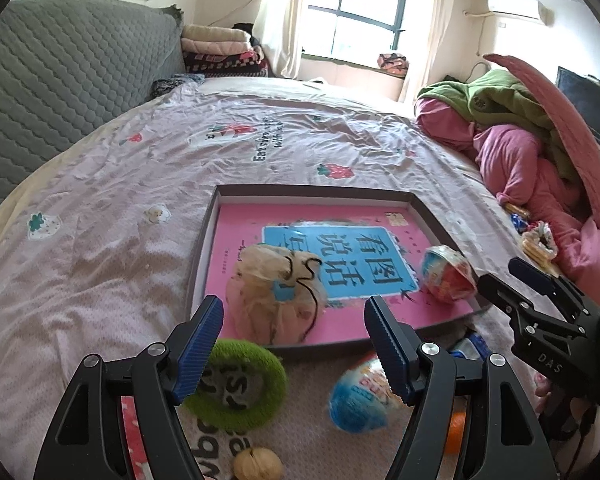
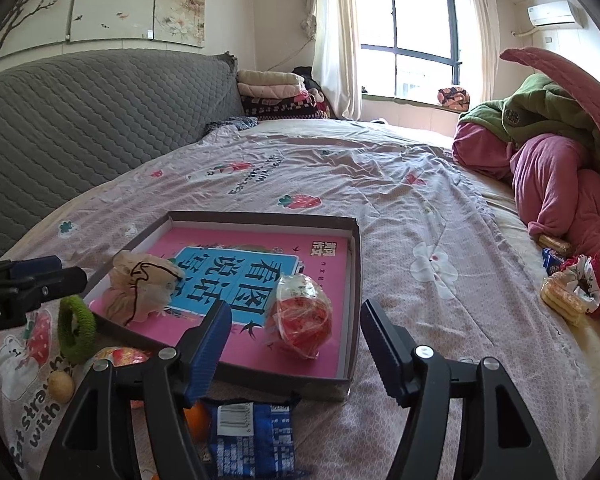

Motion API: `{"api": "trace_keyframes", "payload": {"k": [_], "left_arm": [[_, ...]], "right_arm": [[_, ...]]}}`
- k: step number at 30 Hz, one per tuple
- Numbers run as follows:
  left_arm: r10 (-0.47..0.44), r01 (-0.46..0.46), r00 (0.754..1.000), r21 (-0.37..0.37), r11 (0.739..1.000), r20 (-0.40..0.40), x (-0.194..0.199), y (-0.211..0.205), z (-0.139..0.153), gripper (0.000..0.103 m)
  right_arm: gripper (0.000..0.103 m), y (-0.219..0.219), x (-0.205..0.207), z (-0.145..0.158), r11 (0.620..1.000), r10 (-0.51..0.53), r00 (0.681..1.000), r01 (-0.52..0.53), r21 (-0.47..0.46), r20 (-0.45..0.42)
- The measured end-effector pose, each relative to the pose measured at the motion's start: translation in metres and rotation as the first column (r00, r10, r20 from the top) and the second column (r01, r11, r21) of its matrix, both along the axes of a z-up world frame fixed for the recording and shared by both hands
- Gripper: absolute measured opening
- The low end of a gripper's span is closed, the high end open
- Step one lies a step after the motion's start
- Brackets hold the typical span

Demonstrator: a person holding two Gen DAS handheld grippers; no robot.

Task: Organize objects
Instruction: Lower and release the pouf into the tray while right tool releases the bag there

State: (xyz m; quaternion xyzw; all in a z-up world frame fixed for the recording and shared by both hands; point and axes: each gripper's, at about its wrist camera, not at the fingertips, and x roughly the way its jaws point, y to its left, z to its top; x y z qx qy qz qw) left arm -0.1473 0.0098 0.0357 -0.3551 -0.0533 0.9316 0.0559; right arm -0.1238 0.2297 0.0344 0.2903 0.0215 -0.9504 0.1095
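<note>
Both the left gripper (image 1: 294, 344) and right gripper (image 2: 296, 350) are hovering wide, empty; next, centring over the green ring (image 1: 236, 384) just before the box (image 1: 204, 248) seems wise.

Pink book (image 1: 340, 264) cover reads "看图说话" upside down; bedsheet (image 1: 148, 184) prints "Eat str… with" partially; right gripper (image 1: 540, 292) body marked "DAS"; snack labels too blurred.
</note>
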Motion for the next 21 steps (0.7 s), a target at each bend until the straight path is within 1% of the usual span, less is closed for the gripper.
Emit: {"api": "trace_keyframes", "payload": {"k": [5, 8, 13, 16, 21], "left_arm": [[-0.010, 0.010, 1.000, 0.000, 1.000, -0.003, 0.015, 0.002, -0.003, 0.075], [0.002, -0.002, 1.000, -0.001, 1.000, -0.005, 0.023, 0.000, -0.004, 0.075], [0.012, -0.012, 1.000, 0.032, 0.999, -0.001, 0.034, -0.006, -0.005, 0.075], [0.015, -0.015, 1.000, 0.027, 1.000, -0.014, 0.041, -0.009, -0.004, 0.075], [0.008, -0.008, 1.000, 0.002, 1.000, -0.029, 0.056, -0.011, -0.005, 0.075]], "right_arm": [[0.067, -0.002, 0.013, 0.004, 1.000, 0.016, 1.000, -0.016, -0.001, -0.019], [0.067, -0.004, 0.020, 0.007, 1.000, 0.027, 0.999, -0.027, -0.015, -0.031], [0.067, -0.010, 0.032, 0.012, 0.999, 0.049, 0.997, -0.049, -0.001, -0.061], [0.067, -0.013, 0.039, 0.017, 0.998, 0.063, 0.995, -0.064, -0.005, -0.080], [0.067, -0.010, 0.049, 0.023, 0.998, 0.054, 0.993, -0.056, -0.011, -0.106]]}}
